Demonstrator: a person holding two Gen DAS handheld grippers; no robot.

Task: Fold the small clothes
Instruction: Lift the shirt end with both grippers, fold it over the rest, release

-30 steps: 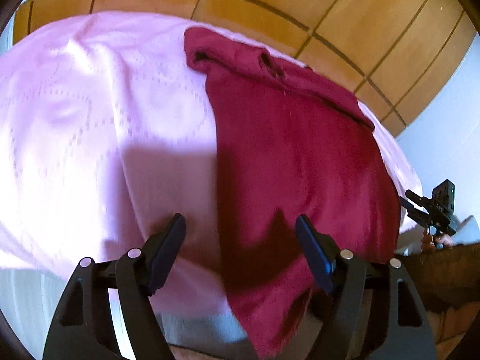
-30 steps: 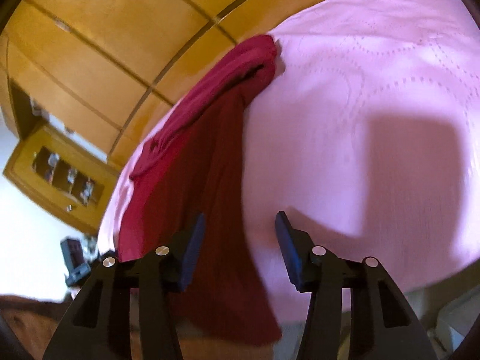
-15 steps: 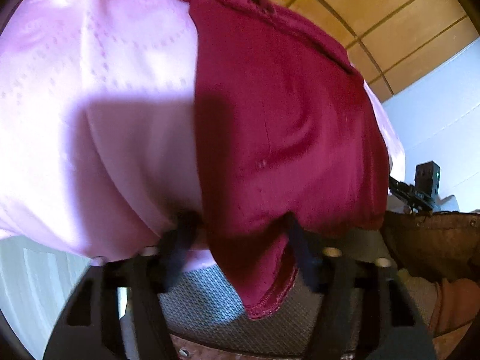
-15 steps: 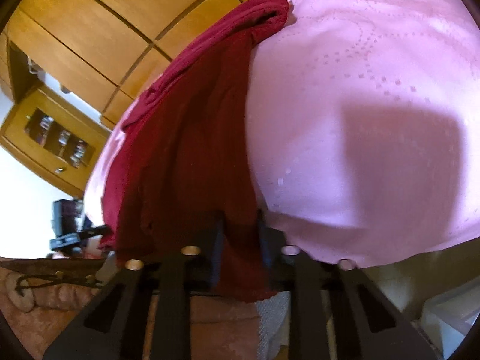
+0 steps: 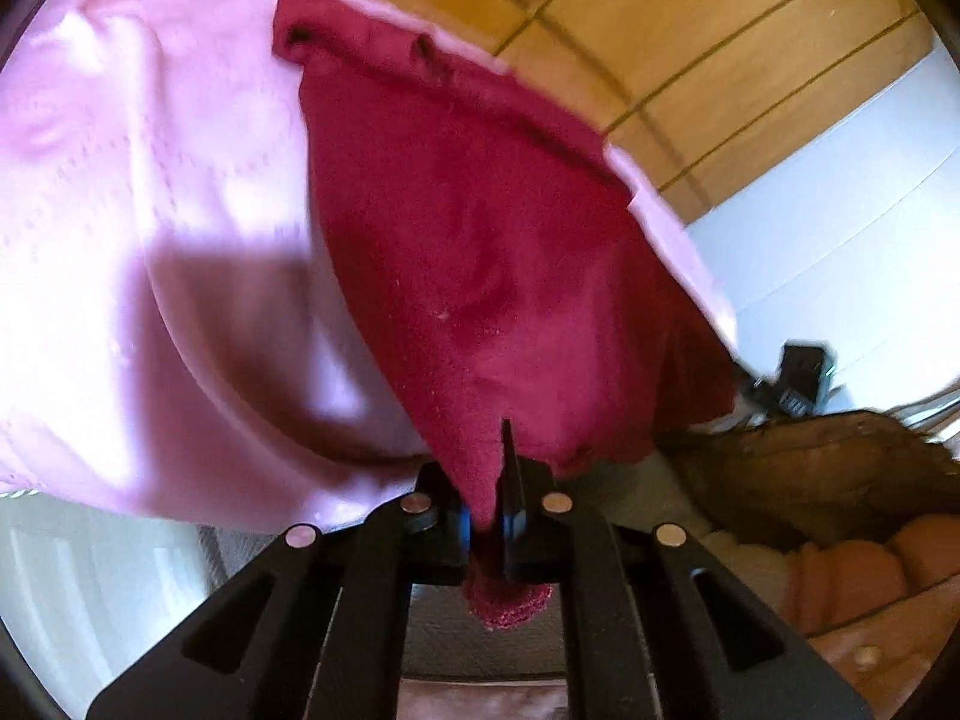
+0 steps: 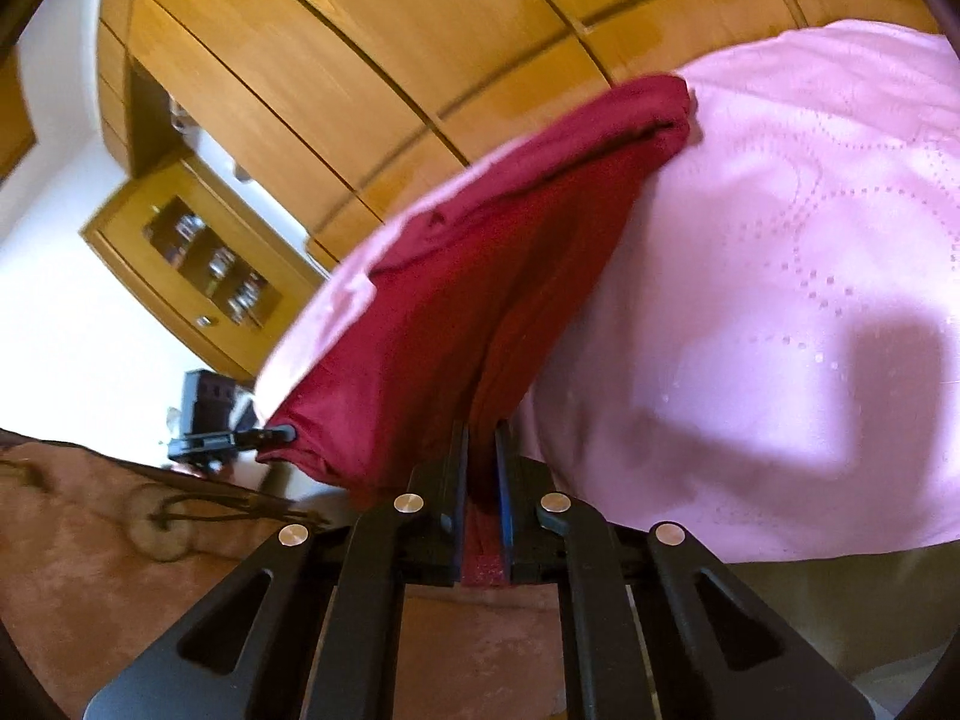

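Both grippers are pinching the near hem of the dark red garment (image 5: 480, 252): the left gripper (image 5: 487, 525) and the right gripper (image 6: 480, 531) each have their 2 jaws pressed together on cloth. To fold well, both corners should probably rise evenly. Both grippers are pointing slightly downward. Ahead of the jaws, the garment is lying across the pink bedspread (image 5: 150, 180).
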